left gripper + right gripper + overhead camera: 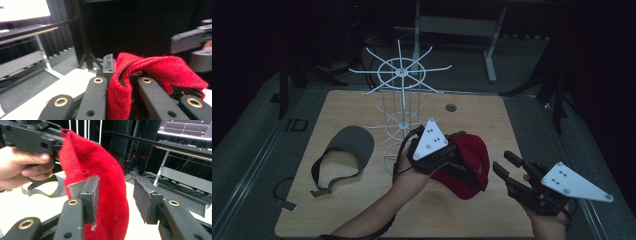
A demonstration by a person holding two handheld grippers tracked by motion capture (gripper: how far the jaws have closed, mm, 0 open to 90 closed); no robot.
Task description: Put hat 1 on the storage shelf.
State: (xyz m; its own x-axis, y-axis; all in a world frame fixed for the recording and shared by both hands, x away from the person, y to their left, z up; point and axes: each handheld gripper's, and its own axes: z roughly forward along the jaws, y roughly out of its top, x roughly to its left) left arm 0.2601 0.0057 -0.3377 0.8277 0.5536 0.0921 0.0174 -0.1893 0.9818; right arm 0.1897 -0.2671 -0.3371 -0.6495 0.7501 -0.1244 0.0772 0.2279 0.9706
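The left gripper (451,150) is clamped on the red cap (469,167), its two black jaws pinching a fold of the red fabric at the cap's edge; in the left gripper view the cloth (140,75) bunches up between the jaws and drapes over the far one. The left hand (409,172) holds this gripper above the middle of the wooden table (342,210), the grey three-cornered plate (432,140) on top of it tilted toward the camera.

The cap hangs from that grip, lifted off the table — its long axis runs from the gripper down and toward the person's right, crown bulging outward, as the right gripper view shows (105,182).

The right gripper (507,167) sits just beside the cap, to its right, with its jaws spread apart and holding nothing. In its own view the cap hangs in the gap between the jaws, close against the near pad (91,195), while the other pad (143,197) stands clear of it.

Farther out, a grey visor (344,152) lies flat on the table's left part, brim pointing away from the person, strap toward them. A white wire rack (399,100) stands upright behind the left gripper, near the table's far edge.
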